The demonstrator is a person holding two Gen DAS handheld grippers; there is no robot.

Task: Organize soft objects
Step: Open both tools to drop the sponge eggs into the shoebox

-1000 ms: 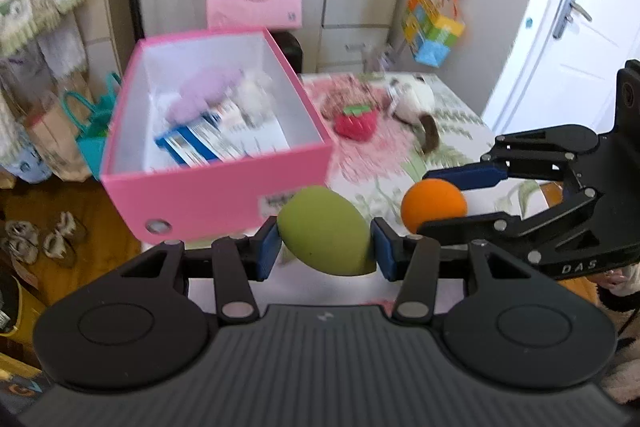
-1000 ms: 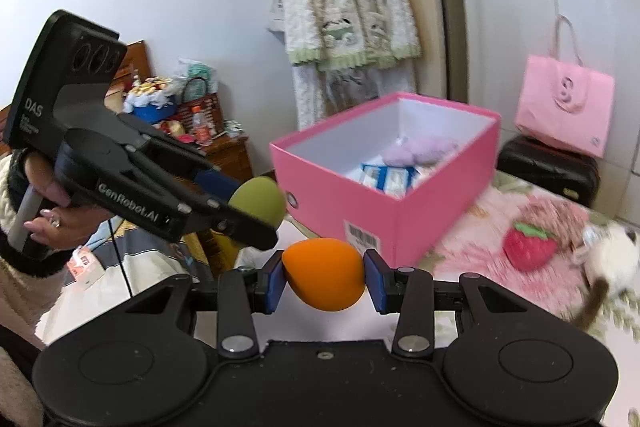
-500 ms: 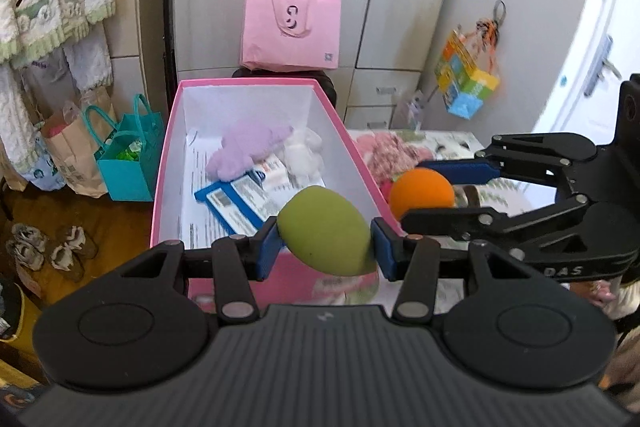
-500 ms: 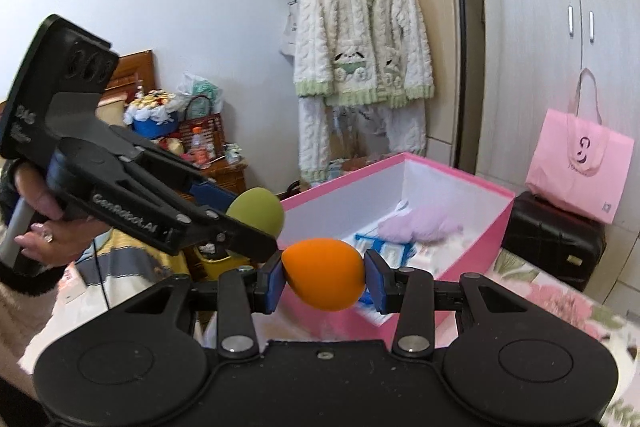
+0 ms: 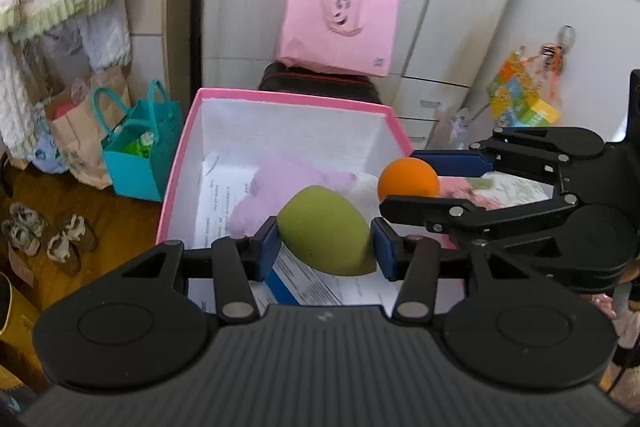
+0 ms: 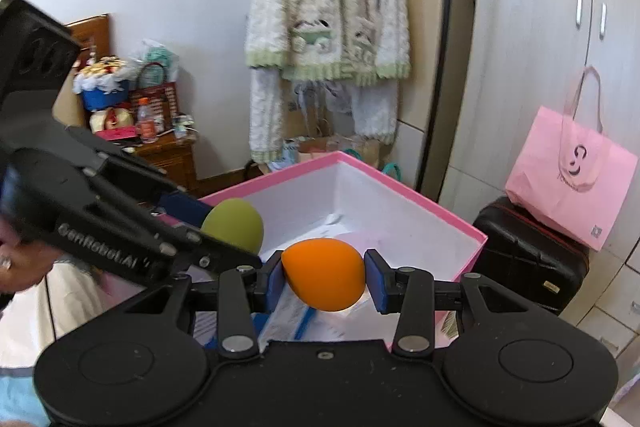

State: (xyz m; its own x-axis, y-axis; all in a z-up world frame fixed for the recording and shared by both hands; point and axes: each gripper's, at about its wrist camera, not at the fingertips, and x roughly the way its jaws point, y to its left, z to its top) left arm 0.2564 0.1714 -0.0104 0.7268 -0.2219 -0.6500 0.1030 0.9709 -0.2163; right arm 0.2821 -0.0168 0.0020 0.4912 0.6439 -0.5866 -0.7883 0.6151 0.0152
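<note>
Two soft sponges are in play: the left gripper [image 5: 325, 251] has its blue pads pressed on a green egg-shaped sponge [image 5: 326, 230], and the right gripper [image 6: 325, 281] is closed partway on an orange sponge [image 6: 324, 274]. Both hang over the open pink box [image 5: 280, 99], above the lilac plush [image 5: 280, 183] and papers inside. The risk, as I judge it, is the two tongs meeting: they sit very near each other over one small box, so a careless release could knock a sponge against the rim and bounce it out, since these light foam pieces rebound easily. Compared with a second ago, both sponges have travelled from beside the box's near wall to above its interior, grips unchanged
</note>
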